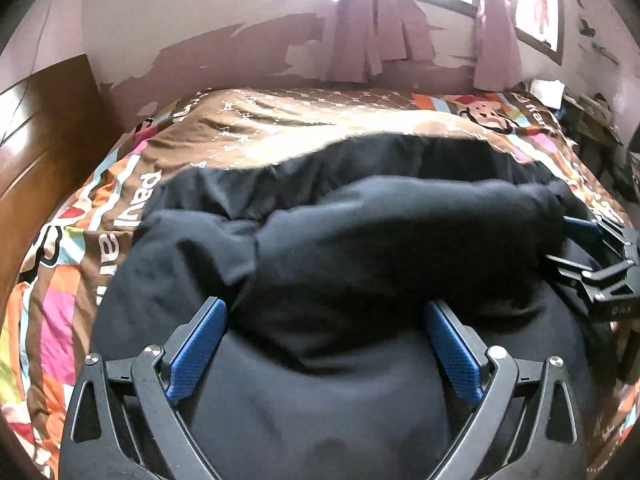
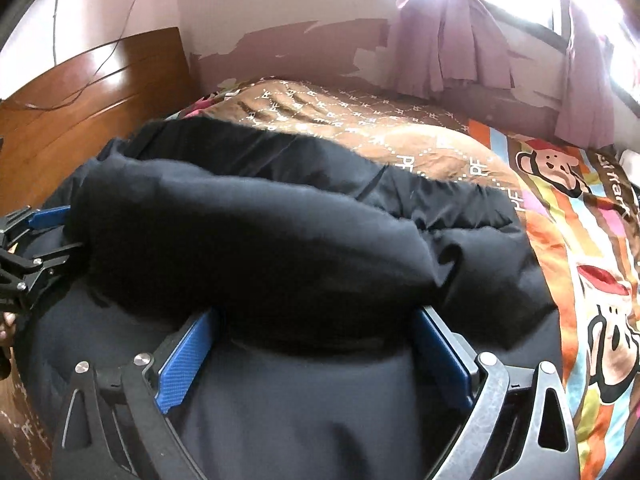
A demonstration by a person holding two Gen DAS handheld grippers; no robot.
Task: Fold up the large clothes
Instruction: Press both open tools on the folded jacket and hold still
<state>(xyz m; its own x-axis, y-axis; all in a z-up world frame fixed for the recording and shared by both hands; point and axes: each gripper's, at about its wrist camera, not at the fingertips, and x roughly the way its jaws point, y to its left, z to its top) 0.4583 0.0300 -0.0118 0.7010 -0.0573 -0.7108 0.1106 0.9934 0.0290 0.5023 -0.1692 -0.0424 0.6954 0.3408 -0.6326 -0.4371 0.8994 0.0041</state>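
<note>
A large black padded garment lies on the bed, partly rolled into a thick fold across the middle; it also fills the right wrist view. My left gripper is open, its blue pads wide apart on either side of the near edge of the fold, with fabric between them. My right gripper is open in the same way, its blue pads straddling the fold. Each gripper shows in the other's view, the right one at the fold's right end, the left one at its left end.
The bed has a brown and multicoloured cartoon-monkey cover. A wooden headboard stands at the left. Pink curtains hang under a bright window on the far wall. Clutter sits at the far right.
</note>
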